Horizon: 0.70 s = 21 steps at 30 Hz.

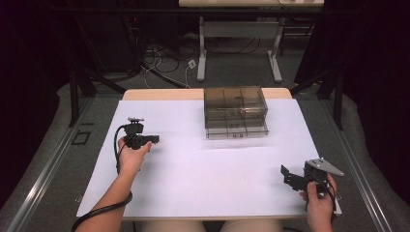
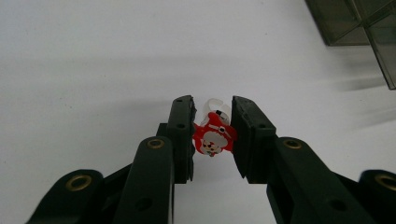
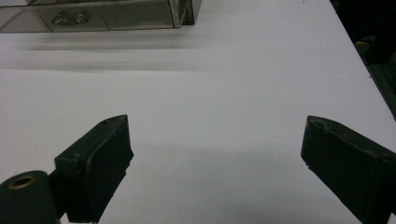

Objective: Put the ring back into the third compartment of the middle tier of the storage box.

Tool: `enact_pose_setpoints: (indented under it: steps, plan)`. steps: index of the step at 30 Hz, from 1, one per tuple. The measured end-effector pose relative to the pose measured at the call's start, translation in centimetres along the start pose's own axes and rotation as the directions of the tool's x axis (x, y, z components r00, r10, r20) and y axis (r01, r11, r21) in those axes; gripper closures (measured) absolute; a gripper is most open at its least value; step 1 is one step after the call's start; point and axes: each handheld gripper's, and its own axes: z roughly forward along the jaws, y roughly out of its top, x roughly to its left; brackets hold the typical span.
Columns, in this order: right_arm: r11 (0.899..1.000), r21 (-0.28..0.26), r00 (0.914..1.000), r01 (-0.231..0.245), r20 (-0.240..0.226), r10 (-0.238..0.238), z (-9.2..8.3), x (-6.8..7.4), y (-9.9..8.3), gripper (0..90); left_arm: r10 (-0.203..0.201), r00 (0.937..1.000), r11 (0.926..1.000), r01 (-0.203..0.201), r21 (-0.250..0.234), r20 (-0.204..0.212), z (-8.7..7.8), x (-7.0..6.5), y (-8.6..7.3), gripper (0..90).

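Brightly and evenly lit from above across the white table (image 1: 193, 183); dark, murky beyond its edges. Soft smeared shadows beside the smoky drawer box (image 1: 235, 112). Near-black, detail-poor jaws. Grainy, slightly soft throughout. Faint shadow under the right gripper (image 3: 215, 149).

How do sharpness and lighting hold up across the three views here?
High view: dark surroundings, evenly lit white table sheet. Left gripper view: small red-and-white Santa charm sharp, smoky translucent plastic drawer box smeared. Right gripper view: soft shadow streaks below that box.
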Motion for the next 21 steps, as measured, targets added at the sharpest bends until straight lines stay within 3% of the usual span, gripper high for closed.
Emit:
enact_pose_setpoints:
  steps: [4,7,8,9,11,21]
  plan:
    - [1.000,0.010,1.0000,-0.001,0.001,0.001,0.0,0.0,0.0,8.3,0.003,1.0000,0.9993,-0.003,-0.038,-0.006,-0.2,-0.3,0.1,69.7]
    - [1.000,0.008,1.0000,0.001,0.002,-0.001,0.0,0.0,0.0,8.3,0.010,0.9999,0.9994,-0.010,-0.034,-0.003,-0.4,-0.4,0.3,69.8]
    - [1.000,0.008,1.0000,0.000,0.002,-0.001,0.0,0.0,0.0,8.3,0.011,0.9999,0.9979,-0.012,-0.063,-0.010,-0.4,-0.7,0.3,69.8]
    - [1.000,0.008,1.0000,0.001,0.002,-0.001,0.0,0.0,0.0,8.3,0.020,0.9998,0.9983,-0.021,-0.055,-0.004,-0.6,-0.7,0.4,69.8]
    - [1.000,0.009,1.0000,0.001,0.001,-0.001,0.0,0.0,0.0,8.3,0.024,0.9996,0.9960,-0.025,-0.086,-0.014,-0.5,-1.1,0.5,69.8]
    - [1.000,0.004,1.0000,0.010,0.001,-0.010,-0.1,-0.1,0.0,8.3,0.057,0.9983,0.9900,-0.057,-0.129,-0.003,-1.0,-2.2,0.9,69.8]
